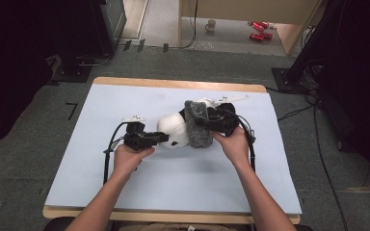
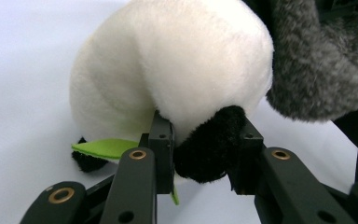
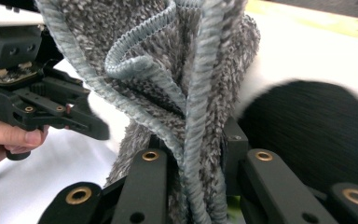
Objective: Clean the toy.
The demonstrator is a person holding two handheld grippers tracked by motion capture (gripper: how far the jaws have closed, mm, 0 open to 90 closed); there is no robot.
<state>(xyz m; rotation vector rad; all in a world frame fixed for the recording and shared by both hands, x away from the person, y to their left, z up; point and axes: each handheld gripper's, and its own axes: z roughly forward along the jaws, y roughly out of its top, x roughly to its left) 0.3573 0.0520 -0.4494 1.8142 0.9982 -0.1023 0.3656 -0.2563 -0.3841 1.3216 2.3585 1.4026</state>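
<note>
I have the plush panda lying on the pale tabletop just left of the high view's centre, white body up, a green felt leaf poking out beneath it in the left gripper view. My left gripper comes in from the left; its fingers are pinched on one black paw, which I judge is there to anchor the toy so it cannot slide. My right gripper, right of centre, has its fingers closed tight on a gathered fold of the grey towel, whose stitched edge stands upright between them. The towel presses against the panda's side, so I read this as wiping or wrapping the toy while the other hand steadies it.
</note>
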